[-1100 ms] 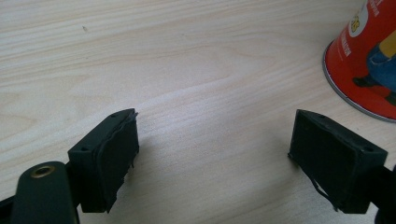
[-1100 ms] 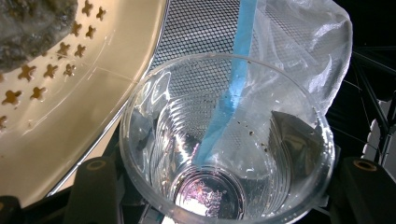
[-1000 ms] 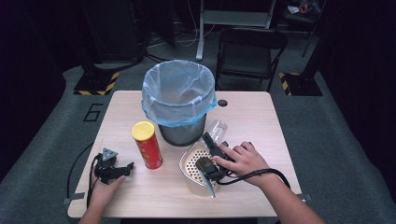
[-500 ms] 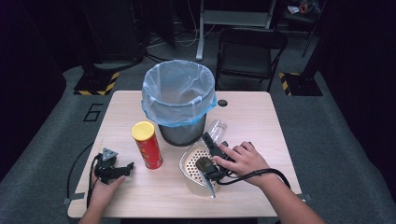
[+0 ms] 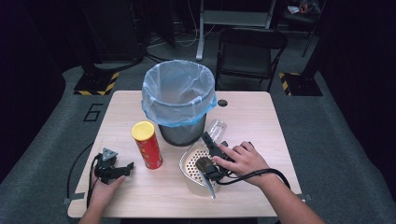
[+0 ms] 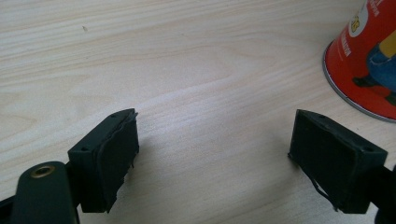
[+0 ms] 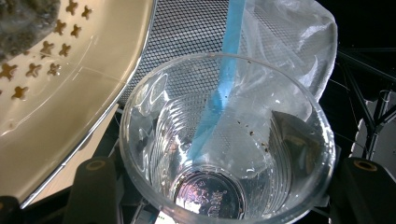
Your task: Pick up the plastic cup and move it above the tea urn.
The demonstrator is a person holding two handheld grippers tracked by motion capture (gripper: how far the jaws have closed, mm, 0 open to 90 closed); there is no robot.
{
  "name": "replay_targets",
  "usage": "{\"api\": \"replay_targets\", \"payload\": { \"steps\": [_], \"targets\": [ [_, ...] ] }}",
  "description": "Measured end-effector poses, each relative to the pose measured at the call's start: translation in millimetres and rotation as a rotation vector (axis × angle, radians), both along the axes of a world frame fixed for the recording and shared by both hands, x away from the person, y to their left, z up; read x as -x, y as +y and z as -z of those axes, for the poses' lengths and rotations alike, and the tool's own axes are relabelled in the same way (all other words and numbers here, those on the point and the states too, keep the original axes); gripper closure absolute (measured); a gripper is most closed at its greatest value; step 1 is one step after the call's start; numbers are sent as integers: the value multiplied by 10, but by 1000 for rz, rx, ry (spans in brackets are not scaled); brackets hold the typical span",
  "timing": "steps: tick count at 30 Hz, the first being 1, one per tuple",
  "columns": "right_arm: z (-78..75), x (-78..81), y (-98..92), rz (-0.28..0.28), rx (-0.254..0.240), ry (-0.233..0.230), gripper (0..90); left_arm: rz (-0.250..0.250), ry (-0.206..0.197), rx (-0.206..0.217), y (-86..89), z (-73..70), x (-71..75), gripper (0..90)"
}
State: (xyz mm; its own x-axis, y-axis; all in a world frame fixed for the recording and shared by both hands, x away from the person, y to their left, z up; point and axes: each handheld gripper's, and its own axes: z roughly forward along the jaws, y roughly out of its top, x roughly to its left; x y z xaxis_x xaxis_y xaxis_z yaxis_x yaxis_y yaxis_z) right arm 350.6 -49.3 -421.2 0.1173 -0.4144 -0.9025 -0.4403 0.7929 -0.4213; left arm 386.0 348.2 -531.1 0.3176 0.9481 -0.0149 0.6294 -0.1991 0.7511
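My right gripper [image 5: 211,142] is shut on a clear plastic cup [image 5: 216,127], held tilted against the side of the bin. In the right gripper view the cup [image 7: 224,154] sits between the two jaws, its mouth toward the camera, and I see a few dark specks inside. A person's hand holds this gripper over a metal colander [image 5: 190,161]. My left gripper [image 5: 126,168] rests low on the table at the front left, jaws open with nothing between them [image 6: 215,140]. A red chips can [image 5: 147,144] with a yellow lid stands just right of it.
A black mesh waste bin [image 5: 180,93] lined with a pale blue bag stands mid-table behind the cup. The colander [image 7: 70,93] holds a dark lump [image 5: 203,164]. A folding chair [image 5: 250,51] stands beyond the table's far edge.
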Motion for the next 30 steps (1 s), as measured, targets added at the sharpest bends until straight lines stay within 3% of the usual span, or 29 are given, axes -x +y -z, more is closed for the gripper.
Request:
{"api": "replay_targets", "payload": {
  "steps": [7, 11, 17, 21, 22, 24, 28, 30],
  "targets": [
    [3, 5, 7, -5, -16, 1, 345, 0, 0, 0, 0, 0, 0, 150],
    [36, 18, 1, 8, -76, 10, 345, 0, 2, -1, 0, -2, 1, 150],
    [46, 18, 16, 2, -82, -9, 343, 0, -1, 0, 0, 0, -1, 150],
    [58, 24, 20, -4, -117, -23, 343, 0, -1, 0, 0, 0, 0, 150],
    [70, 28, 12, 1, -153, -15, 343, 1, 2, -2, 1, -2, 0, 150],
    [36, 29, 18, 0, -164, 2, 343, 0, -1, 0, 0, 0, -1, 150],
    [36, 27, 1, 10, -293, 29, 343, 0, -1, 0, 0, 0, 0, 150],
    [37, 27, 3, 10, -314, 32, 343, 0, -1, 0, 0, 0, -1, 150]
  ]
}}
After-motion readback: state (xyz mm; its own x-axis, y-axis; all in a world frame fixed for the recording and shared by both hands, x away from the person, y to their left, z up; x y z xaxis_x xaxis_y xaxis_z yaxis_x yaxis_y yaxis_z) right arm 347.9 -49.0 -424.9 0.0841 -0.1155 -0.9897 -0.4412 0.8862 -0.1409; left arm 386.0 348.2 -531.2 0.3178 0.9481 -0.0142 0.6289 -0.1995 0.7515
